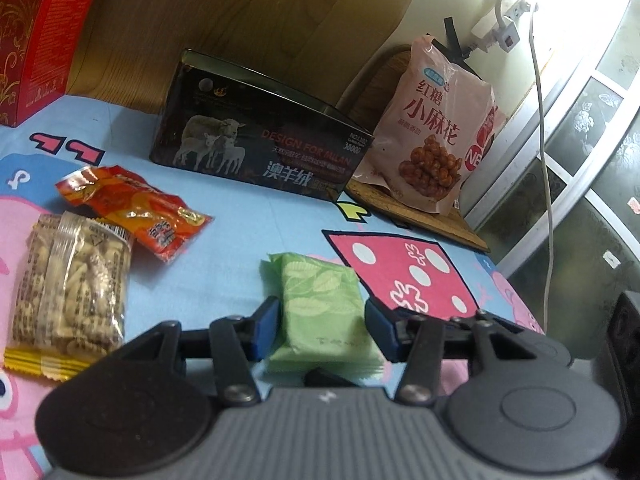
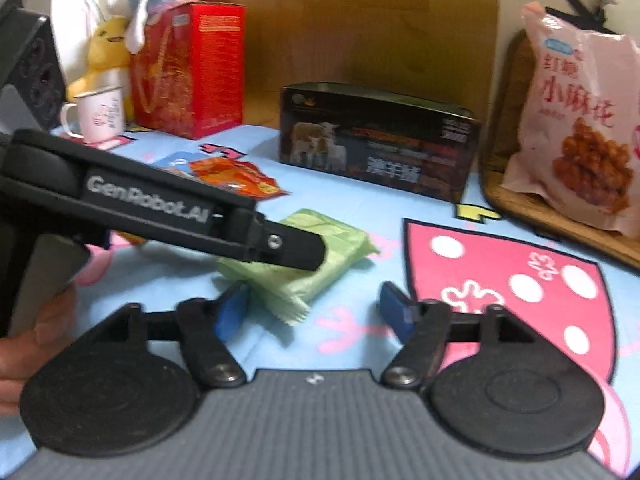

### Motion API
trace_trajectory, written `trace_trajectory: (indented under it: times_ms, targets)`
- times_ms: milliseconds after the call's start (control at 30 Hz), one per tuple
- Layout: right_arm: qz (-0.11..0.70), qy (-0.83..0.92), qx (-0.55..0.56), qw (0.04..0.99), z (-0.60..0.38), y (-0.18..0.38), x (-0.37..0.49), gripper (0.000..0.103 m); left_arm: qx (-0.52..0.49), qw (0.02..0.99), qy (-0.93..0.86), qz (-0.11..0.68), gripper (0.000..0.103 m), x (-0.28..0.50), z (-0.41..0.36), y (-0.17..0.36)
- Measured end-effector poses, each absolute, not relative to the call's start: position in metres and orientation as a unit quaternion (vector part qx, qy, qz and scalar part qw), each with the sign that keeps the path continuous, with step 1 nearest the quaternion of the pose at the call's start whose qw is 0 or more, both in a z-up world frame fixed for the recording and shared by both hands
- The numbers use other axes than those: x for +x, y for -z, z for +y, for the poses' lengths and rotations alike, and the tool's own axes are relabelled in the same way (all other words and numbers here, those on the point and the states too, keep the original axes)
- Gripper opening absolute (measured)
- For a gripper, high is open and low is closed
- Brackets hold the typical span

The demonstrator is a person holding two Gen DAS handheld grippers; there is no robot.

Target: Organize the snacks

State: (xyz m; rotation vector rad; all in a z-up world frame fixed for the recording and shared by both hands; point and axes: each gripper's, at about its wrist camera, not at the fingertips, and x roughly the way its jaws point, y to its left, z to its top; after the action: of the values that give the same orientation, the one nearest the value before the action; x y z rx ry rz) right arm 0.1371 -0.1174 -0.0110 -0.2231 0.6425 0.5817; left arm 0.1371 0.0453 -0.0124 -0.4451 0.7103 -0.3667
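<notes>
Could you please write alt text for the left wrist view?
The left gripper straddles a green packet on a cartoon-print cloth. An orange packet and clear snack packet lie left; a black box and pink bag stand behind.

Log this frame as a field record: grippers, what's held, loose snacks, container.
left gripper: closed on green packet, packet resting on the cartoon sheet
right gripper: open, nothing between its pads
loose snacks: clear biscuit pack; orange-red packet
container: dark open box with sheep print, behind the packets
large bag: pink snack bag, upright on a wooden board
</notes>
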Motion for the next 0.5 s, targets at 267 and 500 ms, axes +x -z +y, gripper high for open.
trace_trajectory:
  times_ms: [267,500]
  targets:
    - [0.317,-0.25,-0.111,0.908,-0.118,0.012,0.133,0.1,-0.225,0.893,0.18,0.344,0.048,0.135,0.049,0.012]
    - [0.307,-0.255,-0.135,0.907,-0.116,0.011,0.129,0.103,-0.227,0.893,0.181,0.345,0.048,0.134,0.049,0.012]
